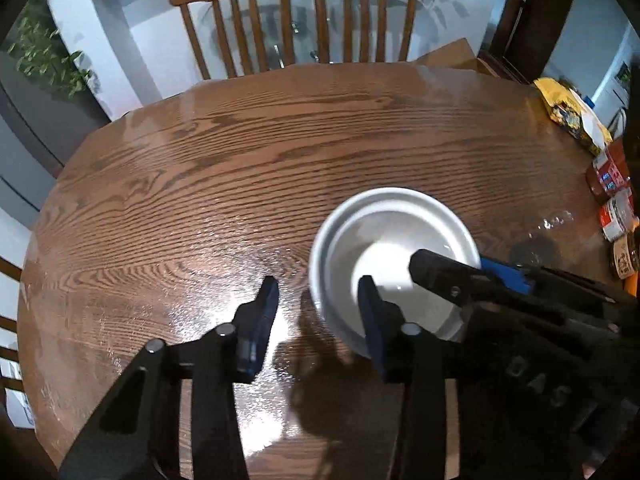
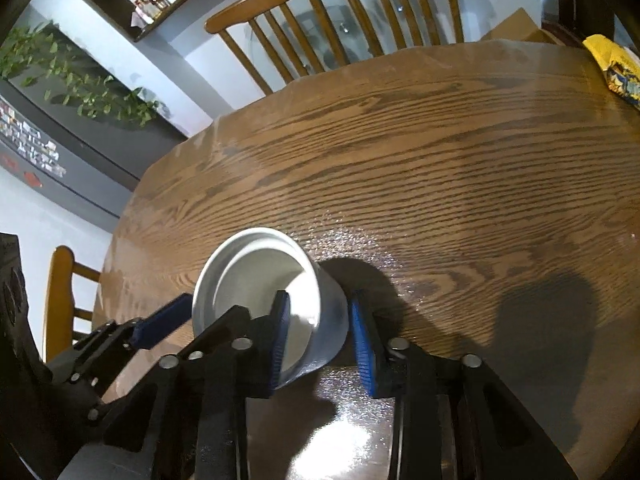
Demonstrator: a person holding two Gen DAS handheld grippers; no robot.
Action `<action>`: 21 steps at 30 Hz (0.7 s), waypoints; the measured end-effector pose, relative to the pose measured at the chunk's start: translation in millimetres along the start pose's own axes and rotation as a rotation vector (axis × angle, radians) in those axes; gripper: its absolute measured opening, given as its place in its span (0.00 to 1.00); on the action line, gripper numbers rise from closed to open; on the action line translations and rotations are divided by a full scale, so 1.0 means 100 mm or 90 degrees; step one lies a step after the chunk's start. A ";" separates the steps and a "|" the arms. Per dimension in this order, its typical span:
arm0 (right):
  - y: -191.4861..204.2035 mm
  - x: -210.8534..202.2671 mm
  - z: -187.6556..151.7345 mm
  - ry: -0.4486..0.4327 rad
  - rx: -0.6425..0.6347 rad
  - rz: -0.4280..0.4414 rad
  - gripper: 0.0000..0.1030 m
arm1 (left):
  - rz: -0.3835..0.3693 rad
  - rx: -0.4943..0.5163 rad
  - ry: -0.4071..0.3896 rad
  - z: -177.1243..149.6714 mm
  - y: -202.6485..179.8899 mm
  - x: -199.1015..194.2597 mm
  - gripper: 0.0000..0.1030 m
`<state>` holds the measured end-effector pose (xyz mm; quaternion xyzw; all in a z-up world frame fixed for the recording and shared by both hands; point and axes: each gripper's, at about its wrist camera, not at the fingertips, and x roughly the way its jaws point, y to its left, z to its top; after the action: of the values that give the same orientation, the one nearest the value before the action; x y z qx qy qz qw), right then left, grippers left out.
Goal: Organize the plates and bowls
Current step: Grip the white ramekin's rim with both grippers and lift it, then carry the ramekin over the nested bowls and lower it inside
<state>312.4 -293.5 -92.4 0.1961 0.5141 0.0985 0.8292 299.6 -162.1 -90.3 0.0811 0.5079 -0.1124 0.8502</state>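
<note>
A single white bowl [image 1: 394, 240] stands upright on the wooden table [image 1: 240, 168]. In the left wrist view my left gripper [image 1: 318, 304] straddles the bowl's near-left wall, one finger inside and one outside. Gaps show on both sides, so it is open. One of its fingers [image 2: 160, 326] shows at the bowl's left in the right wrist view. My right gripper [image 2: 319, 298] is shut on the opposite wall of the bowl [image 2: 256, 264], with its outer pad against the wall and its inner pad inside. It appears as the right gripper [image 1: 452, 266] on the bowl's right rim in the left wrist view.
Two wooden chairs [image 1: 296, 20] stand at the table's far edge and a third chair [image 2: 60, 304] at its left. A yellow bag [image 1: 568, 108] and several jars and packets [image 1: 612, 196] crowd the right edge. A cardboard box [image 1: 452, 54] sits behind the table.
</note>
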 end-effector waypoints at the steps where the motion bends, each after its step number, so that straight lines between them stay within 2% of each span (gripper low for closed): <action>1: 0.00 0.00 0.00 0.000 -0.002 -0.001 0.25 | -0.005 0.002 0.003 0.00 -0.02 0.01 0.31; 5: -0.01 0.00 -0.01 0.000 -0.004 0.005 0.22 | -0.015 0.001 0.011 -0.01 -0.05 0.06 0.25; 16: -0.04 -0.05 -0.12 -0.014 0.013 0.014 0.20 | -0.003 0.019 -0.004 -0.10 -0.12 0.00 0.18; 21: -0.07 -0.16 -0.25 -0.028 0.028 0.014 0.18 | 0.019 0.056 -0.034 -0.22 -0.25 -0.15 0.17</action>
<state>282.9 -300.0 -92.0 0.2218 0.4956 0.0916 0.8347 267.4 -179.4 -87.9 0.1230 0.4785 -0.1244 0.8605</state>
